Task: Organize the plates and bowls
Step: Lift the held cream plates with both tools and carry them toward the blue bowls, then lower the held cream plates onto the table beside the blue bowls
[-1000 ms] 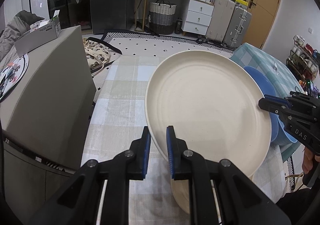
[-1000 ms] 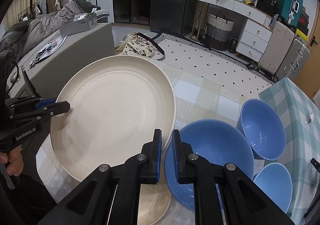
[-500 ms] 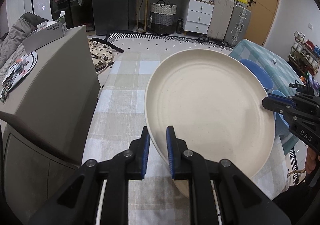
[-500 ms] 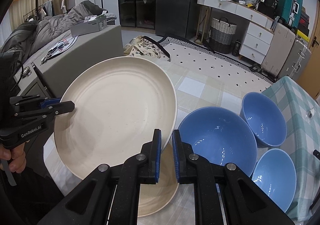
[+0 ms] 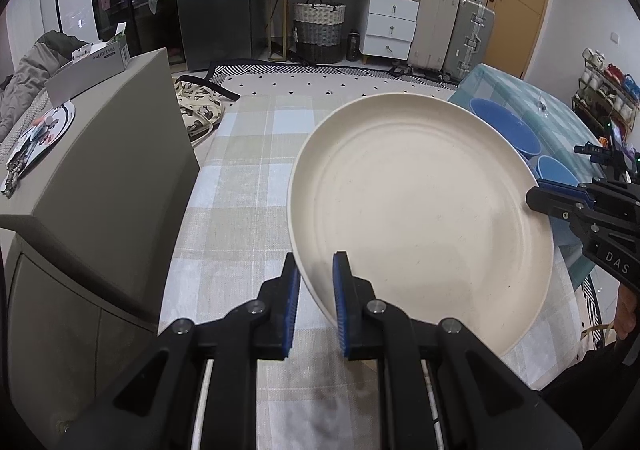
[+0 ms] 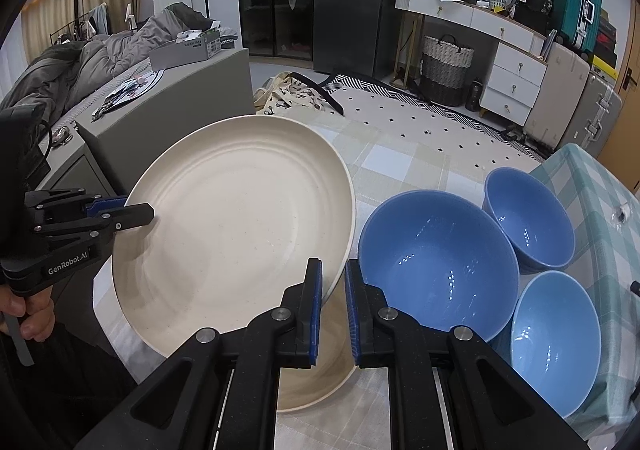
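Above checked tablecloth (image 5: 240, 185), cream plate (image 5: 420, 209) between both grippers' jaws.

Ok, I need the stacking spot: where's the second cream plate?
In the right wrist view, the second cream plate lies on the checked tablecloth beneath the lifted cream plate, just left of the largest blue bowl.

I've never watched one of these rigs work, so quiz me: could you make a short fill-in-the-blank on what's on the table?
1. Both the left gripper and the right gripper clamp the rim of one cream ____.
2. The bowls beside it number ____.
3. The bowls' colour is ____.
4. Under the lifted plate lies a second plate, resting on the ____ tablecloth.

Missing words: plate; three; blue; checked
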### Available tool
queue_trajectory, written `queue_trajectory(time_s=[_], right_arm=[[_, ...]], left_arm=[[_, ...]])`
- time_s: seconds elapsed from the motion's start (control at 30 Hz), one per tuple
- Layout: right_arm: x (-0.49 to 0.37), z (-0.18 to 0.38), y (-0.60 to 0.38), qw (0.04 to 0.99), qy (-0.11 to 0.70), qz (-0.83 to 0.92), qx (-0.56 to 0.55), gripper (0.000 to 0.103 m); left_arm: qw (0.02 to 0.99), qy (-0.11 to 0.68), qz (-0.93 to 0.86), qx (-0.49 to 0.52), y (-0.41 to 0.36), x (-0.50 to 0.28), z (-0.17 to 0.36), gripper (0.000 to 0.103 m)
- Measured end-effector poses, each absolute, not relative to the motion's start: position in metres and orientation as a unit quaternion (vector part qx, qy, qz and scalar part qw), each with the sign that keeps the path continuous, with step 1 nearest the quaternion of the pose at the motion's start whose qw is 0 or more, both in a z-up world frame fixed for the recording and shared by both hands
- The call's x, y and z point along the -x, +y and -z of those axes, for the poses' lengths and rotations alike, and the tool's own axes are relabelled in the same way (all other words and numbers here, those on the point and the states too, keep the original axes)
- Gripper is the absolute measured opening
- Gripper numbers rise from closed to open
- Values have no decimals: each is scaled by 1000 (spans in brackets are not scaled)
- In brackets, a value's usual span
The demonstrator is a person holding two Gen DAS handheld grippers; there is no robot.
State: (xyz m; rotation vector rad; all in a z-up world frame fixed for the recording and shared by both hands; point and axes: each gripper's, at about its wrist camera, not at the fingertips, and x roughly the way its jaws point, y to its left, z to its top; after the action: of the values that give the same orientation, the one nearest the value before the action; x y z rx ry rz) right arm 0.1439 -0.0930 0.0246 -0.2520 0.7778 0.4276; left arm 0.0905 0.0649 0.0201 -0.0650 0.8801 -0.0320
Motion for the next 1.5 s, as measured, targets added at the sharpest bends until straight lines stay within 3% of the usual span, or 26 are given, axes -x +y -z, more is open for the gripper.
queue_trajectory(time_s=[1.5], right_arm=[[-143,49,-107,874,427,-193,125,12]], left_arm=[[873,486,21,-32,36,-100,39,17]])
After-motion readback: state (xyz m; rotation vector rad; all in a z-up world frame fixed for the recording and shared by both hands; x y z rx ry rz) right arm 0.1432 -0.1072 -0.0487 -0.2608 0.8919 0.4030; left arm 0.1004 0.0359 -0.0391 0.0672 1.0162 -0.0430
